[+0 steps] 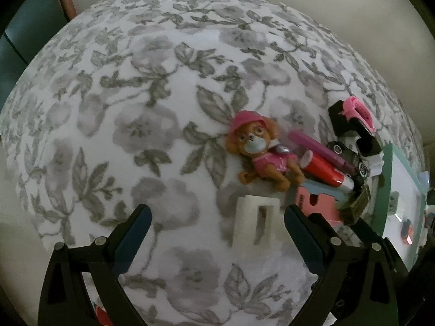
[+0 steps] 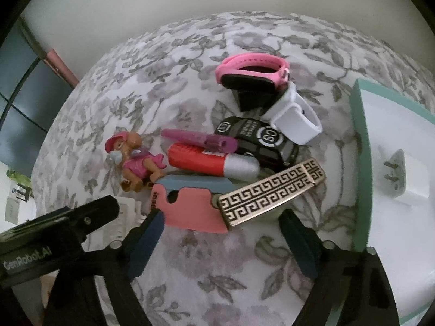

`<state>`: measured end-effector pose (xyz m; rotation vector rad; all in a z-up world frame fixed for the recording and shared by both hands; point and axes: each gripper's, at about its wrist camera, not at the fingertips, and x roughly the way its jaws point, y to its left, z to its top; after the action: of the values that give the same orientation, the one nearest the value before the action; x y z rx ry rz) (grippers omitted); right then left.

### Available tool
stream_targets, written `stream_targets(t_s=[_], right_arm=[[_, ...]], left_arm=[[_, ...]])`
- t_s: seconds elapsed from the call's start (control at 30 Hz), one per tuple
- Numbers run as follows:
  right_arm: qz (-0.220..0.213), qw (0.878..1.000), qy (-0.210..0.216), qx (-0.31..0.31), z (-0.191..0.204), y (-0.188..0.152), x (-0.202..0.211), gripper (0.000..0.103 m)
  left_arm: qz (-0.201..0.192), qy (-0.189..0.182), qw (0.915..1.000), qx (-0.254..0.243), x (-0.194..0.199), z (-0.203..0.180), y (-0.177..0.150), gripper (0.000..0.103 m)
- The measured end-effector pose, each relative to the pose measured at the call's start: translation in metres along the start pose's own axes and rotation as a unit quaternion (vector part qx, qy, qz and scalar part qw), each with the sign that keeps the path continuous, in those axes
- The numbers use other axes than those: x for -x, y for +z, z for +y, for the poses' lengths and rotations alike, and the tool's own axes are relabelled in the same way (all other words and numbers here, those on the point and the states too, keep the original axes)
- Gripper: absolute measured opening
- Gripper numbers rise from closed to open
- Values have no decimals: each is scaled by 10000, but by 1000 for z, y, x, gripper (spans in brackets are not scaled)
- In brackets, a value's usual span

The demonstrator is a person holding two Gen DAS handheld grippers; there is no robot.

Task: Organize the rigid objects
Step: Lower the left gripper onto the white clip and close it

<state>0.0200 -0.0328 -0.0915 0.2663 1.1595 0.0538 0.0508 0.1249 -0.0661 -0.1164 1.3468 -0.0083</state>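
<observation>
A pile of small items lies on a floral cloth. It holds a toy dog in pink, a purple pen, a red and silver tube, a pink and blue card holder, a Greek-key patterned bar, a black printed pouch, and pink and white straps. My right gripper stands open around the card holder and the bar's near end; its left finger meets the holder's edge, its right finger stays apart. My left gripper is open, with a white block between its fingers, nearer the right one.
A white tray with a teal rim stands at the right and holds a white charger plug. The left gripper's black body sits close beside my right gripper's left finger. The cloth ends at a pale wall behind.
</observation>
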Motion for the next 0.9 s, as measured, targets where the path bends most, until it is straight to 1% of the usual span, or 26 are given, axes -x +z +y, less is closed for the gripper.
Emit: stream_targets(t_s=[0.1,0.23,0.33,0.47,0.53,0.6,0.67,0.73,0.8,0.87,0.9], right_arm=[[27,10000,-36,7,-1,-2,1,81],[53,9999,-112,25,-3,-3,4,81],[65,9999,-76,2,-8,-6,6,81],[65,9999,-12,-78,-10,-5,7,81],[69,9999,14,-91,-10,-4,7,81],[78,9999,24,-92,-10,-4,7,81],[88,10000,-13,-24,-9,-4,6,81],[94,9999,-68,59,-7,-5,6,81],[101,9998,-103,103,-6,-6,5,81],[101,9998,-111,121,-5,-6,5,81],[102,9998,-102,116,-6,-6,6,81]], left_arm=[[103,-37,9999,-4,-6,-4,-1,98],[221,-166,9996,3,-13,-6,-3,98],[252,-275,9993,44,-14,-5,-4,97],[301,-613,9975,178,-14,-5,-4,97],[337,-748,9965,145,-14,-8,-5,98],[340,-756,9966,24,-14,-14,-6,97],[351,-681,9970,-49,-16,-15,-7,97],[394,-684,9969,-14,-18,-13,-8,97],[417,-712,9966,71,-22,-14,-9,94],[436,-724,9963,146,-22,-9,-10,81],[456,-784,9957,184,-23,-7,-10,80]])
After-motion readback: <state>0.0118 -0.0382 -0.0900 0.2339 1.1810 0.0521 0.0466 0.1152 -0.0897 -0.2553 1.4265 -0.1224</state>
